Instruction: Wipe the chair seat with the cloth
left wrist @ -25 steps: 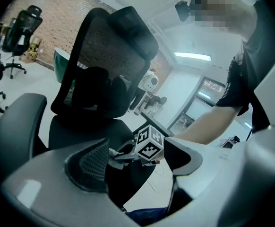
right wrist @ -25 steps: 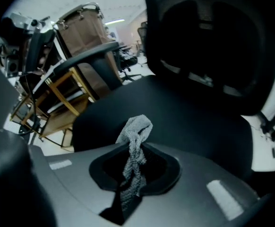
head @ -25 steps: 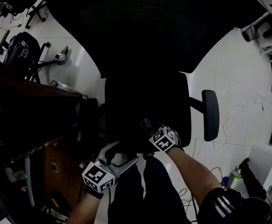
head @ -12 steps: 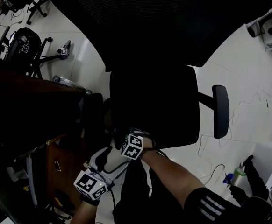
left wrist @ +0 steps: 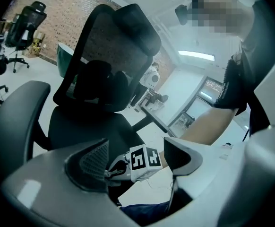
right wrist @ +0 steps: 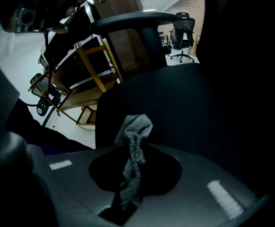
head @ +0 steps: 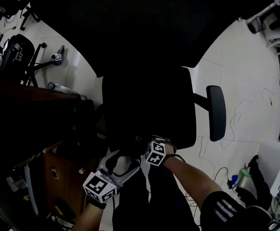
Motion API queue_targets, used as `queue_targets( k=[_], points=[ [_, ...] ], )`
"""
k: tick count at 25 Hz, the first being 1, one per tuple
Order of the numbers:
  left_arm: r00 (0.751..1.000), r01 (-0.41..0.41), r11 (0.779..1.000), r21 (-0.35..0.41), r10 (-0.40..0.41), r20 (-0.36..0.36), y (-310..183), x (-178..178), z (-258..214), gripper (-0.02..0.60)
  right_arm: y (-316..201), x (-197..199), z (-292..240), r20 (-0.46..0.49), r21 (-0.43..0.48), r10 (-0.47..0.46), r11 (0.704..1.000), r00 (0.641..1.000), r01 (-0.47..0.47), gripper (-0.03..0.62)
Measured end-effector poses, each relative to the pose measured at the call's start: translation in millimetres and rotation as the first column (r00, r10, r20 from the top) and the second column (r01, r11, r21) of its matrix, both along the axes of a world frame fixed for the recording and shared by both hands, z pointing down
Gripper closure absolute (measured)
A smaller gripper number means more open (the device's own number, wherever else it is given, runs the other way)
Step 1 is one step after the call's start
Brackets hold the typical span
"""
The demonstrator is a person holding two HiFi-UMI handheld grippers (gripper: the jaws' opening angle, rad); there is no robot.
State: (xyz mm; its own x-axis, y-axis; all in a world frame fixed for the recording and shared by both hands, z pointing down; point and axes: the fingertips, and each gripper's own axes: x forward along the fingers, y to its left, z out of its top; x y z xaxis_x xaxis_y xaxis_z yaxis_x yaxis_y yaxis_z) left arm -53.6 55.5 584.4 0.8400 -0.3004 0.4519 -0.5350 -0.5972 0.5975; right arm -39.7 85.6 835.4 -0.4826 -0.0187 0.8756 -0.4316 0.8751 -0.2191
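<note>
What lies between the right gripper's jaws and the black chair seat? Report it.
A grey knitted cloth: the right gripper pinches it, its bunched end reaching toward the black chair seat. The right gripper view shows this.

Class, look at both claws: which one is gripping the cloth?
The right claw, shut on the grey cloth by the chair seat. The left claw stands open, gripping nothing.

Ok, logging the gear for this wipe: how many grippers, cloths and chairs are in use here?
Grippers: 2, the left gripper and the right gripper
Cloth: 1
Chair: 1
Total: 4
</note>
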Motion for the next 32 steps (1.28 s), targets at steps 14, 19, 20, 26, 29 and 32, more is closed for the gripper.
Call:
queue_targets(
  k=[14, 19, 20, 26, 29, 32],
  points=[
    [0.989, -0.142, 0.990, -0.004, 0.142, -0.045, -1.0, 88.3, -6.8, 0.195, 18.9, 246.2, -17.2, -0.206, 0.019, 0.306, 0.951, 0.930, -0.309, 0.548],
    [0.990, -0.138, 0.990, -0.005, 0.137, -0.030, -3.3, 84.4, -9.7, 0.195, 21.3, 259.4, -25.0, -0.200, -0.009, 0.399, 0.913, 0.895, -0.408, 0.548],
    [0.991, -0.132, 0.991, -0.003, 0.132, -0.026, -4.7, 82.0, -12.0, 0.195, 17.8, 258.2, -30.9, -0.180, -0.013, 0.427, 0.900, 0.886, -0.436, 0.548],
    [0.996, -0.084, 0.996, 0.015, 0.084, -0.009, -3.9, 63.7, -50.3, 0.195, 17.3, 216.3, -105.4, 0.044, -0.068, 0.534, 0.845, 0.844, -0.531, 0.548],
    [0.999, -0.038, 0.998, 0.056, 0.039, -0.008, -0.6, 55.3, -76.0, 0.195, 11.3, 192.5, -160.1, 0.182, -0.048, 0.546, 0.836, 0.818, -0.547, 0.548],
    [1.000, -0.002, 0.992, 0.130, 0.004, -0.019, -8.2, 56.4, -103.5, 0.195, -21.0, 184.6, -216.2, 0.323, 0.012, 0.540, 0.819, 0.777, -0.574, 0.548]
  ],
)
